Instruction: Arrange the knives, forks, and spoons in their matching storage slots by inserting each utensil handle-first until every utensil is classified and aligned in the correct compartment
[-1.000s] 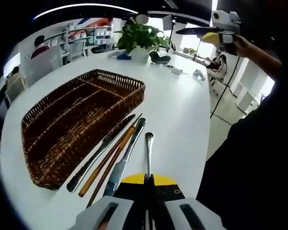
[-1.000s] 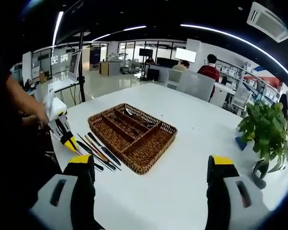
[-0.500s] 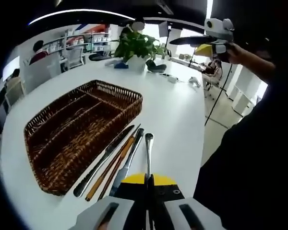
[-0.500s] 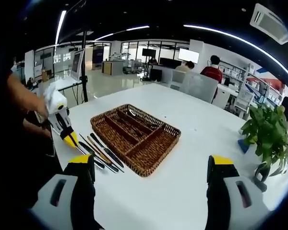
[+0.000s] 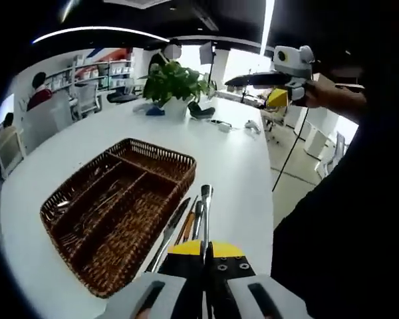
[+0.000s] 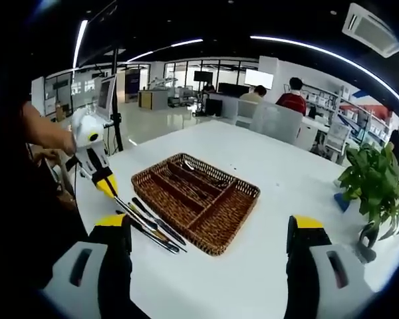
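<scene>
Already clamped on a utensil, the left gripper has its jaws together beside the wicker tray on the white bench. More cutlery lies near the tray's right side, while the right gripper, jaws apart, hangs empty. Next, the held piece seemingly needs carrying to its matching compartment, handle first.

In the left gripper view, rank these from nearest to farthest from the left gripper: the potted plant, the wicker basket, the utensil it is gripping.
1. The utensil, clamped in the left gripper, straight ahead.
2. The wicker basket, on the table, ahead and to the left.
3. The potted plant, at the table's far end, beyond the basket.
</scene>
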